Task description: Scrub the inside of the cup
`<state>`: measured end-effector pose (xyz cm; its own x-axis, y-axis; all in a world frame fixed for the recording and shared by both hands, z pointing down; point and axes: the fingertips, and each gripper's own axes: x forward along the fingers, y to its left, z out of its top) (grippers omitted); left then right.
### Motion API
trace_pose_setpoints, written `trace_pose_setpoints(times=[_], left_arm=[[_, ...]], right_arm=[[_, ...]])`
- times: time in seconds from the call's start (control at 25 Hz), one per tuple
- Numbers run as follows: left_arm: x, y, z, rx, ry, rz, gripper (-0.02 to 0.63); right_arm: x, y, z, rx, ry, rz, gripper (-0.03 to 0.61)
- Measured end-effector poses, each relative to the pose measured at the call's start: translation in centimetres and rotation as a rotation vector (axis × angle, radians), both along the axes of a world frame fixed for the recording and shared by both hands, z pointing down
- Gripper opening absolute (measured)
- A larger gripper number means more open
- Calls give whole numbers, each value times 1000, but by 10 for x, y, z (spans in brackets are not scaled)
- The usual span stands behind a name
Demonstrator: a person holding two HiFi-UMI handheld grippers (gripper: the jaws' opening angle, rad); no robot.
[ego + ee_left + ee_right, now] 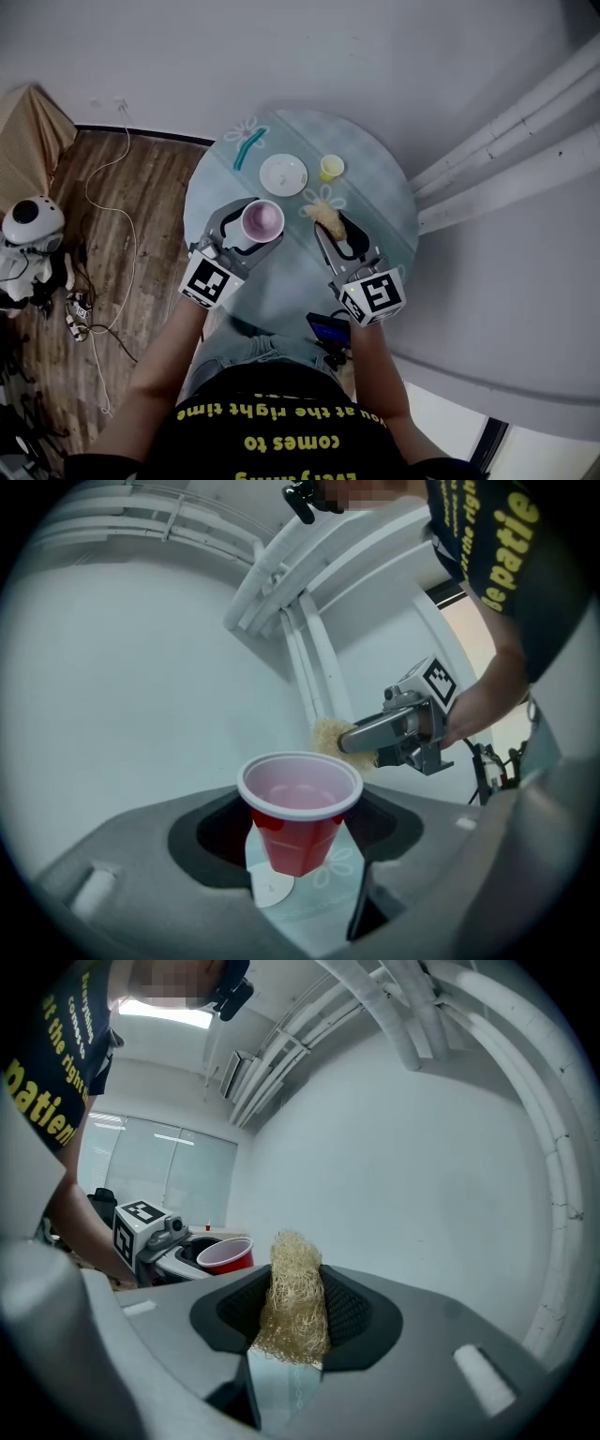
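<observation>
Your left tongs (pixel 255 225) are closed around the cup (pixel 263 220), with the jaws set wide to take its body. In the left gripper view the cup (pixel 300 808) stands upright between the two jaws. It is red outside and pale inside, its mouth faces up, and it is lifted clear of the counter (pixel 375 169) below it.

Your right tongs (pixel 336 234) are closed to about half width on the scrub pad (pixel 325 216). In the right gripper view that pad (pixel 293 1302) is a straw-coloured tangle of fibres pinched between the ribbed pads, sticking out above and below them.

The pad is outside the cup, near its rim but not touching it. In the left gripper view the right tongs (pixel 345 743) reach in from the right with the pad just behind the rim. In the right gripper view the left tongs (pixel 192 1252) and the cup sit off to the left.

On the round counter beyond your tongs lie a white plate (pixel 283 174), a small yellow cup (pixel 331 167) just right of it, and a blue-green strip (pixel 247 148) near the far edge. On the wooden floor (pixel 141 187) to the left there is a white cable (pixel 127 246) and a small white toy robot (pixel 33 234).
</observation>
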<state>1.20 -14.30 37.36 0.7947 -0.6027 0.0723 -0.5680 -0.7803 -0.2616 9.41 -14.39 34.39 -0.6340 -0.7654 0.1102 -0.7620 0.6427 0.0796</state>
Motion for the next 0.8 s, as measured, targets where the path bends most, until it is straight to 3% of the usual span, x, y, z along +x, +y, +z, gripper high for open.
trace_pose_setpoints(times=[0.36,0.8], left_arm=[[-4,17,-3,46,-57,21,313],[-9,20,9,28,-104,-13,313]], right_arm=[[-17,14,-6,10,-3,-25,155],[-41,29,-14,-2,42,-103,155]])
